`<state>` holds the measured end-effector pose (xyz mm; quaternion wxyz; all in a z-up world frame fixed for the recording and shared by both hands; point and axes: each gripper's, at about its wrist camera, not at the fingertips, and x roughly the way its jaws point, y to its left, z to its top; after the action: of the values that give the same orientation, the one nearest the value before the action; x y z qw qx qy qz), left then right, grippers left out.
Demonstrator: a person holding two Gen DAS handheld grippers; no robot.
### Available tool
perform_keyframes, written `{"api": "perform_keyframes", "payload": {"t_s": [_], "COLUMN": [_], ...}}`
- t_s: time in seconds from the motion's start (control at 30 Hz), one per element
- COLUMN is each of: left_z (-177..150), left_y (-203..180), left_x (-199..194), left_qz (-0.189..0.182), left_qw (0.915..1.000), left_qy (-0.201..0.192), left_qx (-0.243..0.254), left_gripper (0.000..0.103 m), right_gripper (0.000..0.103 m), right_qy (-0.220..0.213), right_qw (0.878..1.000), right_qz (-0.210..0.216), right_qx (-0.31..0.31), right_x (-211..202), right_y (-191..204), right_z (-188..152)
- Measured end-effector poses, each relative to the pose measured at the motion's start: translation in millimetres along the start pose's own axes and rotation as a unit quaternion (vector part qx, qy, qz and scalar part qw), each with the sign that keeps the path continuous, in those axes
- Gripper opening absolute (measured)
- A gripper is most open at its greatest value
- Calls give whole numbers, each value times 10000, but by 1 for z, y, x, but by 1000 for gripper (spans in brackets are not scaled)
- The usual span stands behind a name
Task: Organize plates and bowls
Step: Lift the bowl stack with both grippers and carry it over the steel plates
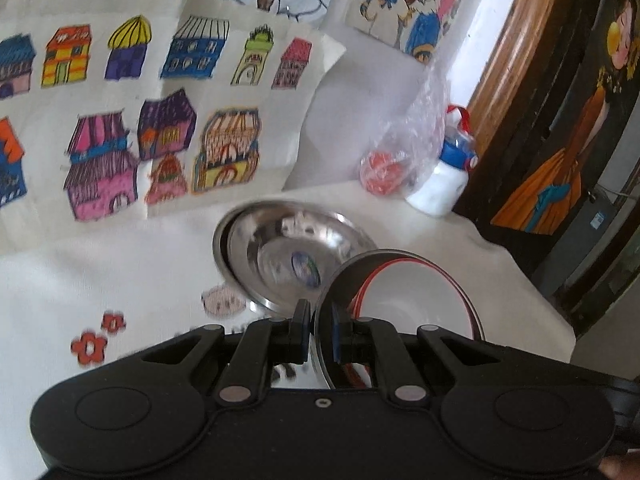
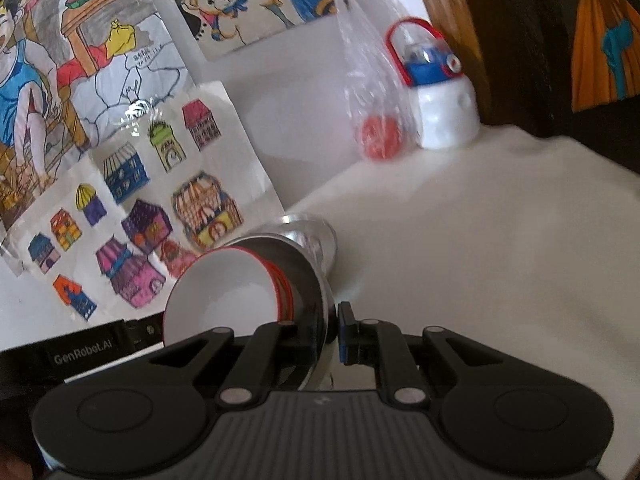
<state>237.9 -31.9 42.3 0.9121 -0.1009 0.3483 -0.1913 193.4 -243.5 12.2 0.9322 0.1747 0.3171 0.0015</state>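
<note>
Both tongs are clamped on the same load: a steel bowl with a stack of white, red-rimmed bowls (image 1: 416,300) nested inside it. The left tongs (image 1: 320,336) pinch the steel bowl's (image 1: 326,308) near rim from one side, and the right tongs (image 2: 334,332) pinch the opposite rim edge (image 2: 320,280), so the nest hangs between the two, tilted toward its side, above the white-covered bench (image 2: 480,240). A second steel bowl (image 1: 280,256) sits on the bench just beyond, its mouth up, with a round sticker in its bottom (it seems to be two bowls nested, judging by the doubled rim at its left). Step in hand, as I judge it: carrying the held nest to join that resting bowl. Next move calls for levelling the nest, centring it over the resting bowl, lowering it in, then releasing both grips together. Risk: the tilt may let the white bowls slide out.
</note>
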Motion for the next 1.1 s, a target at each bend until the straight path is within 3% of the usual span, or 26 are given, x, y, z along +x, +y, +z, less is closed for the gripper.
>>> {"api": "perform_keyframes", "payload": {"t_s": [0.2, 0.47, 1.1], "left_z": [21, 37, 50], "left_y": [9, 35, 41], "left_x": [21, 51, 72], "left_qz": [140, 297, 519], "left_qw": [9998, 9980, 9974], "left_qy": [-44, 48, 43], "left_qx": [-105, -550, -502], "left_gripper": [8, 8, 8], "right_gripper": [13, 13, 13], "right_qy": [-45, 145, 292], "right_qw": [9996, 9993, 9989], "right_qz": [-10, 121, 165], "right_qx": [-279, -311, -324], "right_x": [32, 71, 97], "right_y": [15, 18, 19], "right_z": [24, 33, 40]}}
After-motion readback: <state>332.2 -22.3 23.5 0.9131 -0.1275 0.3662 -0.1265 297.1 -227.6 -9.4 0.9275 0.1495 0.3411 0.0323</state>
